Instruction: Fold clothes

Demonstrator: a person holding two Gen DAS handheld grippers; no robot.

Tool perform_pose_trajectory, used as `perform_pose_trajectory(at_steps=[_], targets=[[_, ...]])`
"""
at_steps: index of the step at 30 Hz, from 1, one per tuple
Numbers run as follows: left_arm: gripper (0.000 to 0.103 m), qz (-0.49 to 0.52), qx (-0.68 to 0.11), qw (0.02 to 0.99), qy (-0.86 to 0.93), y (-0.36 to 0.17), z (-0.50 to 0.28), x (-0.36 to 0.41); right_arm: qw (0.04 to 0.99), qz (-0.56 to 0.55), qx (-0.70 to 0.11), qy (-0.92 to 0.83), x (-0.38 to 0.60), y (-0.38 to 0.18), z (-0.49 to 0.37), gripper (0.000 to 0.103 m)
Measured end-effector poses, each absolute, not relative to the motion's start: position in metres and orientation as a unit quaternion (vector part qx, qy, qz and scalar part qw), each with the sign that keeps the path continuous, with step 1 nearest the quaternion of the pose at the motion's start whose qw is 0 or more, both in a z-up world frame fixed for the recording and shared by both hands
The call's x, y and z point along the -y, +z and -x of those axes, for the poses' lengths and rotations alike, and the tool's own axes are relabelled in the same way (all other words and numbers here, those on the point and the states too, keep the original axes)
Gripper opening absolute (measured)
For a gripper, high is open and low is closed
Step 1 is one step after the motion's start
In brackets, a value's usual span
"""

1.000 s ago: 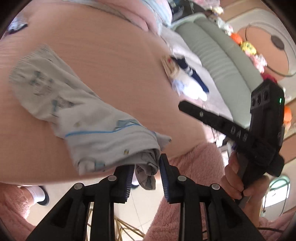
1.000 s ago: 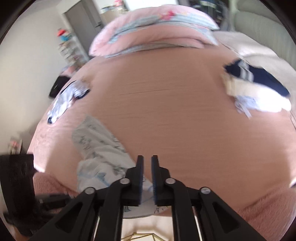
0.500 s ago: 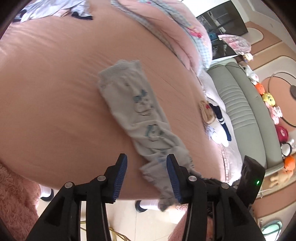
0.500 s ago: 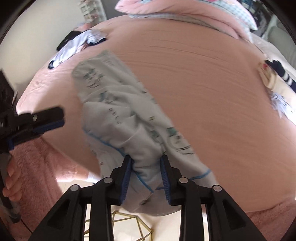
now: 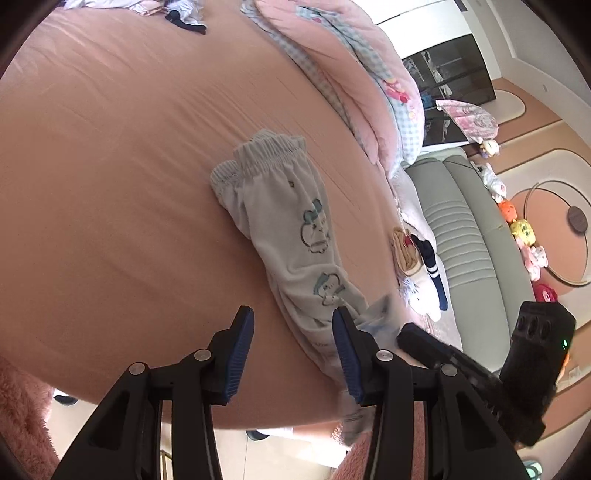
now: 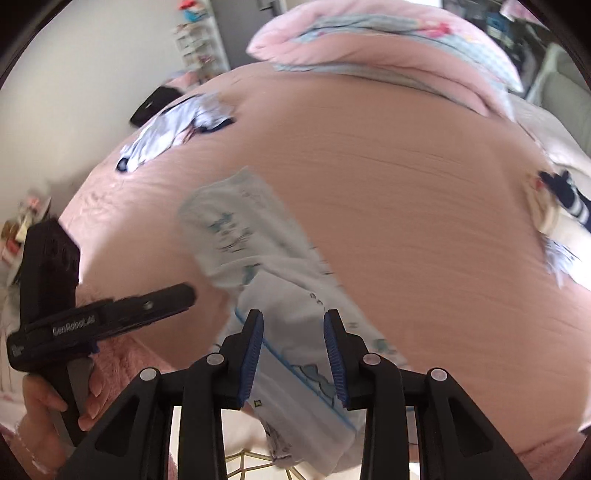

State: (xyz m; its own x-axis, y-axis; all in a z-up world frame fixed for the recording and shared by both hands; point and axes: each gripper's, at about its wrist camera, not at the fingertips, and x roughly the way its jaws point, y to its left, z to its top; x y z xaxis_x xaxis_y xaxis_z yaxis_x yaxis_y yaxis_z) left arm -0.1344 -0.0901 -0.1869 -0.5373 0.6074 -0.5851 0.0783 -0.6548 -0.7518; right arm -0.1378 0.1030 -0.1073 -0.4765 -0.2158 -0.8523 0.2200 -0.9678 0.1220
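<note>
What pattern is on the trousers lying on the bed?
Pale grey trousers with teal cartoon animal prints; clearest in the left wrist view.

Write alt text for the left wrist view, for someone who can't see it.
Pale grey children's trousers with cartoon prints lie stretched across a pink bed, waistband away from the camera. The left gripper hovers open at the near end, nothing between its blue pads, with the right gripper beside it.

Right wrist view smeared by motion, print on pants [image 6: 258,258] unreadable, pants' near end [image 5: 351,424] hidden behind left gripper's finger, clothes pile [image 5: 140,5] cut by top edge
</note>
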Motion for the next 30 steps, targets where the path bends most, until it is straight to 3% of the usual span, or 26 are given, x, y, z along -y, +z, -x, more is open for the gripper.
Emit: perform_pose_trajectory(at_steps=[3, 7, 9, 11, 17, 22, 27, 30], targets=[[0.041, 0.455, 0.394, 0.160, 0.782, -0.192, 0.136, 0.097, 0.129, -0.513, -0.040, -0.848, -0.088, -0.128, 0.144, 0.033], [0.041, 0.459, 0.397, 0.161, 0.778, -0.192, 0.139, 0.099, 0.086, -0.541, -0.002, -0.836, -0.119, -0.148, 0.158, 0.033], [0.041, 0.463, 0.392, 0.166, 0.777, -0.193, 0.137, 0.100, 0.057, -0.537, -0.022, -0.842, -0.135, -0.144, 0.153, 0.033], [0.041, 0.467, 0.387, 0.171, 0.777, -0.194, 0.135, 0.101, 0.029, -0.531, -0.042, -0.846, -0.151, -0.140, 0.148, 0.044], [0.041, 0.473, 0.372, 0.182, 0.778, -0.195, 0.129, 0.094, -0.083, -0.541, -0.002, -0.837, -0.227, -0.123, 0.155, 0.045], [0.041, 0.478, 0.361, 0.183, 0.780, -0.197, 0.126, 0.091, -0.014, -0.491, 0.076, -0.867, -0.223, -0.079, 0.159, 0.045], [0.041, 0.481, 0.360, 0.173, 0.780, -0.198, 0.123, 0.094, 0.108, -0.477, 0.039, -0.872, -0.152, -0.057, 0.190, 0.046], [0.041, 0.483, 0.359, 0.163, 0.782, -0.199, 0.121, 0.095, 0.147, -0.503, -0.009, -0.852, -0.110, -0.080, 0.204, 0.046]])
